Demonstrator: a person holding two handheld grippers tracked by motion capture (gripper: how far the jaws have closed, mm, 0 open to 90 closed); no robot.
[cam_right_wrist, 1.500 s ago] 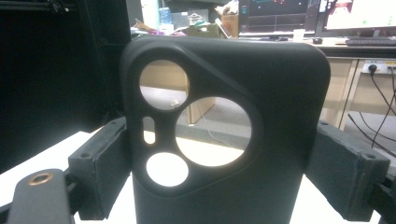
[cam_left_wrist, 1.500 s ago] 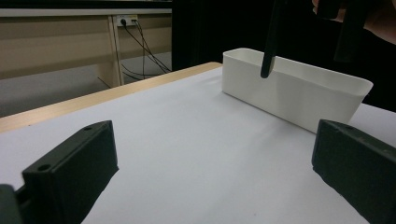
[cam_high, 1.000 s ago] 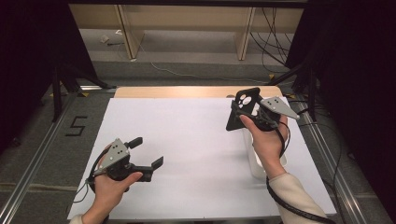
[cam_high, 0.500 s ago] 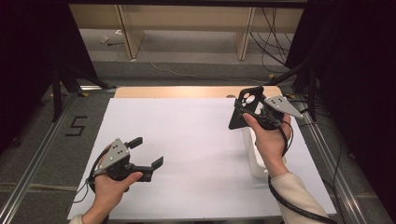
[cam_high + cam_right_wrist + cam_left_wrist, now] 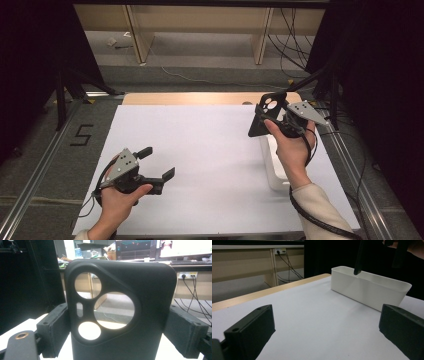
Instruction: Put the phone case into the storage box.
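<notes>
Phone case point(image 5: 120, 312) is clamped upright between the right gripper's point(image 5: 270, 116) jaws, held in the air above the white bin point(image 5: 368, 288). Left gripper point(image 5: 156, 165) is held low over the table point(image 5: 210, 150), jaws apart, nothing between them.

A lab: metal-framed table point(image 5: 210, 150), trailing cables point(image 5: 295, 45), black curtains, monitors point(image 5: 160, 248) behind

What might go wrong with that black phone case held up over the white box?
The right gripper pinches the phone case only by its side edges, so it might slip or twist out. Held above the white bin, it could land on the rim and tumble onto the table.
</notes>
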